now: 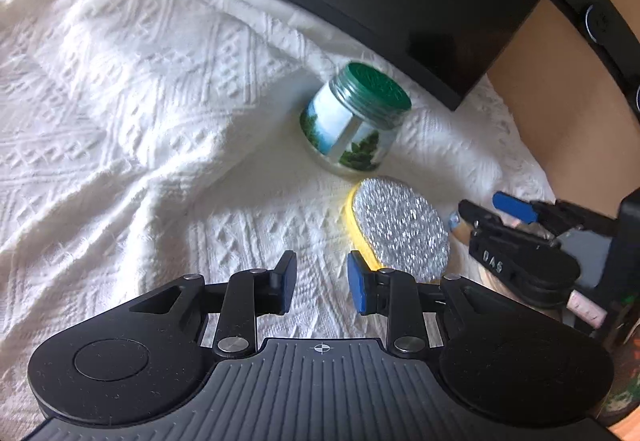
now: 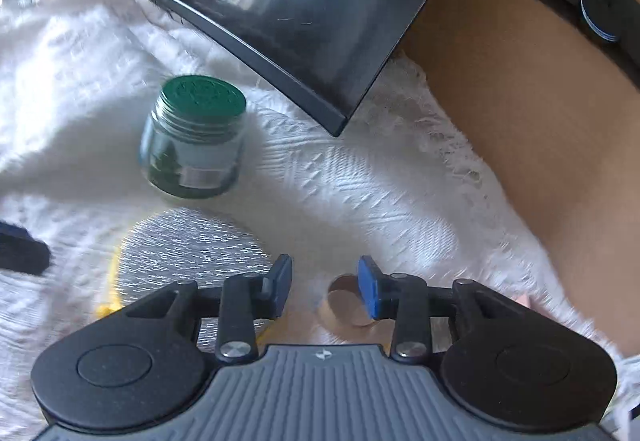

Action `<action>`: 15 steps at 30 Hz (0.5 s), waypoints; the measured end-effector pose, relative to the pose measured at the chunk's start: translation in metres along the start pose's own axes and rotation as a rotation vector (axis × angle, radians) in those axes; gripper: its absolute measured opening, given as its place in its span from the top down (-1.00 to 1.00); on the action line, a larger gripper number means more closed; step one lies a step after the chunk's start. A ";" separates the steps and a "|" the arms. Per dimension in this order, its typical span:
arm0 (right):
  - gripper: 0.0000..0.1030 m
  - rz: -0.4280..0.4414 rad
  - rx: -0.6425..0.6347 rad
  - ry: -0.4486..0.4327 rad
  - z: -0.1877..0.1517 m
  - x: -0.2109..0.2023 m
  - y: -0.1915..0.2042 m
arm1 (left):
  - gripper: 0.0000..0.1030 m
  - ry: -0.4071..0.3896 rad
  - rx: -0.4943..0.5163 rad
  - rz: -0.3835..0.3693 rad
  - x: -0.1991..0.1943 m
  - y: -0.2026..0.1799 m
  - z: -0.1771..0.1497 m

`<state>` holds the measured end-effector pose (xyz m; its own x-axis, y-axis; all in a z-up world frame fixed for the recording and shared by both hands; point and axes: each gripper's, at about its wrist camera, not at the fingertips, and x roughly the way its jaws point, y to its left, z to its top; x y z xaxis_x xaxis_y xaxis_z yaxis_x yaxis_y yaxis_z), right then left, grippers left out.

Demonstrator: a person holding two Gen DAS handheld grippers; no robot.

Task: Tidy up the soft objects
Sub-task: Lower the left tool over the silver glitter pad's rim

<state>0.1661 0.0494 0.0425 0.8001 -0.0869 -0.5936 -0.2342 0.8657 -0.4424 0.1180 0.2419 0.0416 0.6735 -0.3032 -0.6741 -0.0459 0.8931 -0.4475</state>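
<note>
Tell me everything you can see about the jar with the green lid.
The jar is small, of clear glass by the look of it, with a dark green screw lid closed on top. A label with green trees and pale sky wraps its body. It stands slightly tilted on the white textured cloth, just before the corner of a black screen. The round silver scouring pad lies close in front of it; neither hand-held gripper touches it.

A white textured cloth (image 1: 140,101) covers the surface. On it, centre-right of the frame, a green-lidded jar (image 1: 356,117) stands just above a round silver-and-yellow sponge (image 1: 400,229).
</note>
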 end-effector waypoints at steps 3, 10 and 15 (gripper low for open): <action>0.30 -0.044 -0.053 -0.015 -0.002 0.005 0.008 | 0.40 -0.018 -0.010 0.020 -0.006 0.002 0.000; 0.30 -0.132 -0.296 -0.018 0.009 0.033 0.041 | 0.40 -0.011 -0.021 0.025 -0.015 0.006 -0.004; 0.36 -0.023 -0.297 0.019 0.009 0.029 0.049 | 0.40 -0.024 -0.030 0.014 -0.023 0.012 -0.005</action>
<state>0.1821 0.0938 0.0094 0.7975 -0.1162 -0.5921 -0.3697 0.6814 -0.6317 0.0983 0.2580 0.0488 0.6901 -0.2825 -0.6663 -0.0768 0.8869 -0.4556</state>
